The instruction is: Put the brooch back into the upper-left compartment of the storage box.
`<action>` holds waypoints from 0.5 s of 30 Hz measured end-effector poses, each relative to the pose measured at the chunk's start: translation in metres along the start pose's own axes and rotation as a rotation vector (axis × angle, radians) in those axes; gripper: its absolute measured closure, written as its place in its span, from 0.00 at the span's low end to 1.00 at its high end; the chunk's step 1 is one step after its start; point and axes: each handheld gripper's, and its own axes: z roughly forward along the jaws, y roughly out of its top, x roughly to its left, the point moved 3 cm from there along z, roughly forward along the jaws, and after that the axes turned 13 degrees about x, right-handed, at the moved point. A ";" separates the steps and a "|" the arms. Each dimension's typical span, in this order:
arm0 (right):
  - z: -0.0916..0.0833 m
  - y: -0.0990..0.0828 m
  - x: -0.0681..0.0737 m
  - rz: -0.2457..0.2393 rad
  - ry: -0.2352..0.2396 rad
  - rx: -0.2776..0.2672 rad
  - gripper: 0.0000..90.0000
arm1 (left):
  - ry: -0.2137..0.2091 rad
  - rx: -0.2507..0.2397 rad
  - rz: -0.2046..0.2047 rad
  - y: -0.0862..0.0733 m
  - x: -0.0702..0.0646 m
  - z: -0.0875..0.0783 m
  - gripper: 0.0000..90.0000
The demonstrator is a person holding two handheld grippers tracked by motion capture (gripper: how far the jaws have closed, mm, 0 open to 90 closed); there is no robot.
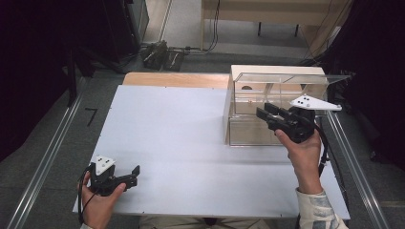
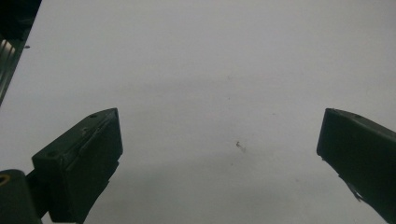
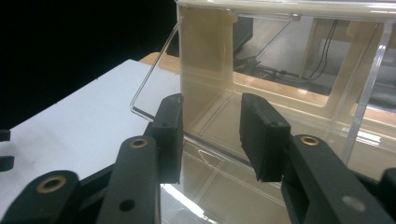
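standing at the far right of the white table, a clear plastic box with cream walls has its transparent front flap swung up and outward. the right gripper is raised in front of the box opening, pointing left across it; in the right gripper view its jaws stand moderately apart, holding nothing, with the flap's lower edge running just behind them. the left gripper sits low at the near left edge of the table, well apart from the box, jaws wide and empty over bare tabletop. grey floor, metal rails and dark curtains surround the table.
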 end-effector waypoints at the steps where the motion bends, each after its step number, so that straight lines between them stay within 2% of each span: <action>1: 0.000 0.000 0.000 0.000 0.000 0.000 0.64 | -0.001 -0.003 -0.002 0.000 0.000 0.000 0.01; 2: -0.002 0.000 0.002 -0.003 -0.001 -0.002 0.59 | -0.002 -0.003 -0.002 0.000 0.000 0.000 0.01; 9: -0.008 -0.005 0.008 -0.017 -0.007 0.014 0.49 | -0.002 -0.002 0.000 0.000 0.000 0.000 0.01; 15: -0.012 -0.016 0.015 -0.028 -0.022 0.029 0.34 | -0.003 -0.003 -0.003 -0.001 0.001 -0.001 0.01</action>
